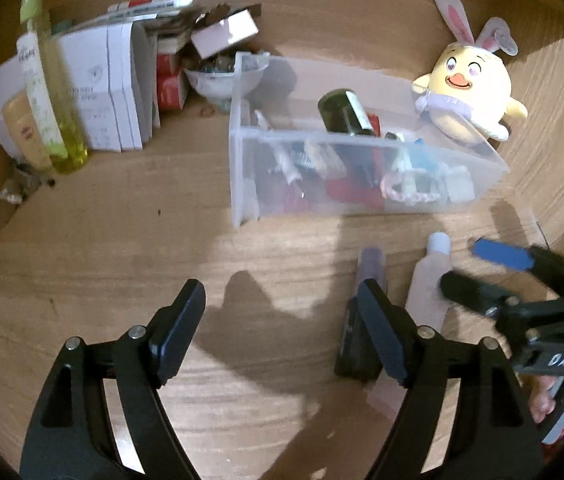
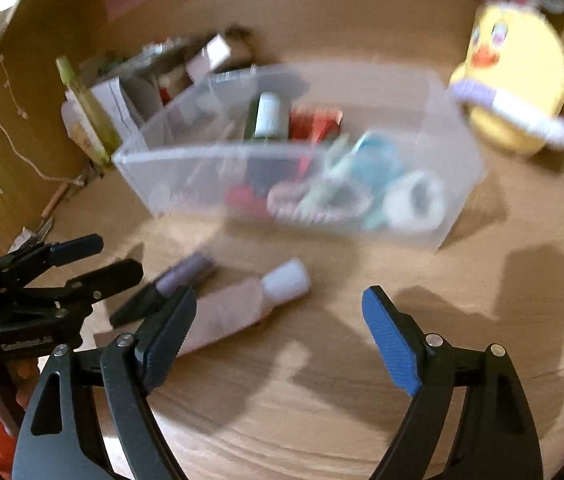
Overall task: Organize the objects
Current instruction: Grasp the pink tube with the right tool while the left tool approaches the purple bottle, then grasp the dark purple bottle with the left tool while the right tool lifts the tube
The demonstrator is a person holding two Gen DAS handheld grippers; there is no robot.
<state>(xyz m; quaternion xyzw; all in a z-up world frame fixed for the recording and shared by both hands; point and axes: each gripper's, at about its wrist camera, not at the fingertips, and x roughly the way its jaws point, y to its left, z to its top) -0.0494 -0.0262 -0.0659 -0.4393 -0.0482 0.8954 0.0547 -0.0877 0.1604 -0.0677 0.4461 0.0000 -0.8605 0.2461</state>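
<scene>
Wooden tabletop (image 1: 122, 240), clear bin (image 1: 362, 184), brown wall (image 1: 322, 12)

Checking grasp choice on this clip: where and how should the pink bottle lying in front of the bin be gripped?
Probably across the middle of its body, from above. The pink bottle lies flat on the table, white cap toward the bin, so its long sides are exposed. The purple tube lies close alongside, leaving little room there.
</scene>
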